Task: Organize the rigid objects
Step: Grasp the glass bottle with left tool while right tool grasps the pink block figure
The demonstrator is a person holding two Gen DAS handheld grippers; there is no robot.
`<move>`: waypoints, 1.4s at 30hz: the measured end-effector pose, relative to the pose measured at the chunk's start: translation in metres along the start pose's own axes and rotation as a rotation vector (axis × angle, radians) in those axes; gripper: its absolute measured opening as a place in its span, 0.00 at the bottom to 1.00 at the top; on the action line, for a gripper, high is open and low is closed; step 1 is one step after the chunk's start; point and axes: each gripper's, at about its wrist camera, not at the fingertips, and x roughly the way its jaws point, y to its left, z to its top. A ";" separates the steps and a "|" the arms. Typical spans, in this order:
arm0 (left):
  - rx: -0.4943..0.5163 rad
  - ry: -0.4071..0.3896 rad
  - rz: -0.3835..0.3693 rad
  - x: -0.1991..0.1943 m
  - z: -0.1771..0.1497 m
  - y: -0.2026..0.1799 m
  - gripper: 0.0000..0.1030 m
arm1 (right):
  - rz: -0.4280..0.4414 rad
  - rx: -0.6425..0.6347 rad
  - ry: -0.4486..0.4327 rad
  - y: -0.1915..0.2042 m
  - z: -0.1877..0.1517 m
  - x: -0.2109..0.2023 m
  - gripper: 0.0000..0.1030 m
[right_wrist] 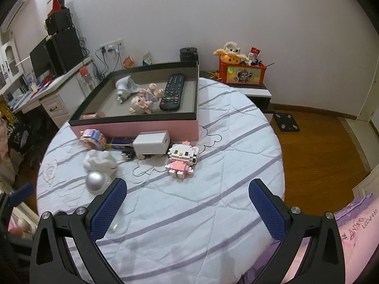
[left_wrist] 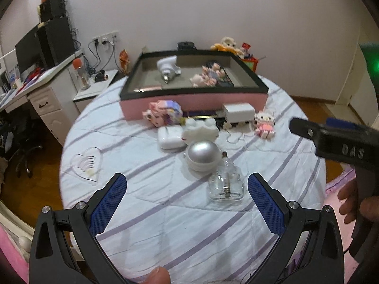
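Observation:
My left gripper (left_wrist: 187, 178) hovers open over the round, striped-cloth table (left_wrist: 146, 203), holding nothing. Just ahead on the right lies a clear glass bottle (left_wrist: 226, 185). Behind it are a silver dome (left_wrist: 202, 155), a white case (left_wrist: 169, 139) and a white paw-shaped piece (left_wrist: 200, 129). My right gripper (right_wrist: 188, 182) is also open and empty, a short way before a pink-and-white cat block figure (right_wrist: 181, 157). A white adapter (right_wrist: 151, 145) and a pink block figure (right_wrist: 92, 138) rest against the pink box (right_wrist: 132, 119). In the box lie a black remote (right_wrist: 173, 92) and small dolls (right_wrist: 142, 101).
A desk (right_wrist: 54, 99) with a monitor stands at the left. At the back right, a low stand carries an orange toy bin (right_wrist: 241, 74). A black scale (right_wrist: 286, 122) lies on the wood floor right of the table edge. A person's hand (left_wrist: 350, 194) grips the right tool's handle.

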 end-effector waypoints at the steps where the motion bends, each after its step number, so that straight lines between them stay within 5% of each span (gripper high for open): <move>1: 0.001 0.005 -0.002 0.004 -0.001 -0.002 1.00 | 0.004 -0.002 0.004 0.000 0.001 0.005 1.00; 14: -0.065 0.121 -0.016 0.075 -0.009 -0.017 0.97 | -0.025 -0.079 0.095 0.001 0.015 0.081 1.00; 21: -0.059 0.089 -0.005 0.078 -0.008 -0.019 0.84 | -0.022 -0.111 0.131 0.005 0.012 0.104 0.78; 28: -0.028 0.070 -0.021 0.073 -0.008 -0.018 0.50 | 0.016 -0.112 0.099 0.009 0.009 0.097 0.50; 42: -0.080 0.050 -0.089 0.044 -0.012 0.011 0.50 | 0.084 -0.056 0.085 0.009 -0.002 0.064 0.43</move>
